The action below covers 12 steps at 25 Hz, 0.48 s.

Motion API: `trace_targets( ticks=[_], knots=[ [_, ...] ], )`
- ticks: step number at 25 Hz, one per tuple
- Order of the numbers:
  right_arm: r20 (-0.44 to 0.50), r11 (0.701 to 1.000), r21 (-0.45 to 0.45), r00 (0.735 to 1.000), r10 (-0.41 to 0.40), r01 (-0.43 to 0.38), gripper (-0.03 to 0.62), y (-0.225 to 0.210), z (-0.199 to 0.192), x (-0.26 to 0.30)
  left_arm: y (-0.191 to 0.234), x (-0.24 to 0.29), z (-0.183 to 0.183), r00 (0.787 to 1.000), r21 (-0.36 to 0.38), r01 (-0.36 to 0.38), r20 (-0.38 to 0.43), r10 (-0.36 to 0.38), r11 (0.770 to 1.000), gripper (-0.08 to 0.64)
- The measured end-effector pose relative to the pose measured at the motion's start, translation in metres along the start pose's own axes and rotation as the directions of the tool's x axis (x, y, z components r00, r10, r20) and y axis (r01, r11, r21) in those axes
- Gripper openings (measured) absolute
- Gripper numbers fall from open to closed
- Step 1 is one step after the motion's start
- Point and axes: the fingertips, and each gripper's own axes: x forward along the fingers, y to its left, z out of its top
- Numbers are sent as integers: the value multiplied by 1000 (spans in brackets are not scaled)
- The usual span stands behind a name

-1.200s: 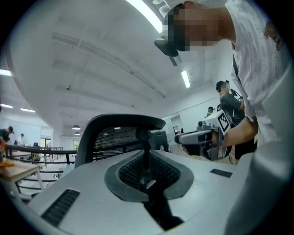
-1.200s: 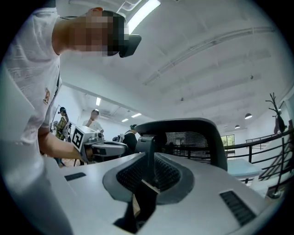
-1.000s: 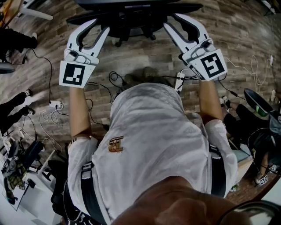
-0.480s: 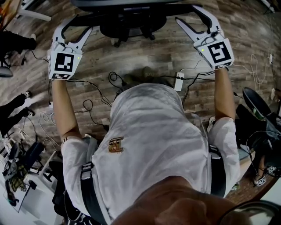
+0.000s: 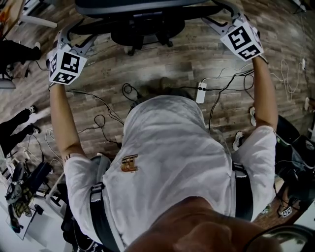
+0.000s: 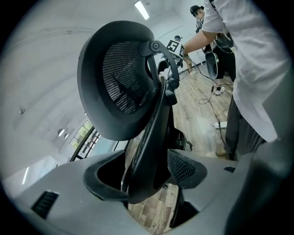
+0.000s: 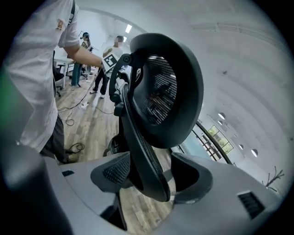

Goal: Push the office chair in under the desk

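Note:
The black mesh office chair (image 5: 142, 10) stands in front of me at the top of the head view, only its near part showing. My left gripper (image 5: 80, 30) reaches to its left side and my right gripper (image 5: 219, 15) to its right side. In the left gripper view the backrest's curved edge (image 6: 154, 137) runs between the jaws of that gripper (image 6: 147, 176), which are opening with space beside the pads. The right gripper view shows the same: the backrest edge (image 7: 144, 151) lies between the opening jaws of the right gripper (image 7: 149, 176), not pinched. The rounded headrest (image 7: 170, 78) rises above.
Cables and a white power strip (image 5: 201, 92) lie on the wooden floor between me and the chair's wheeled base (image 5: 147, 37). A person's legs (image 5: 19, 47) show at the left edge. Bags and gear (image 5: 19, 192) sit at lower left. Other people stand behind me (image 7: 82, 50).
Both grippers have moved apart and forward, from near the chair's middle out to its two sides. Their jaws now stand wider round the backrest edges.

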Motion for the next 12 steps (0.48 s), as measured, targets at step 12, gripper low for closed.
trace_targets(
  ticks=[12],
  knots=[
    [-123,972,-119,975,187,-201,253,10,-18,32,2,27,-12,990,37,119,-79,-116,992,295]
  ],
)
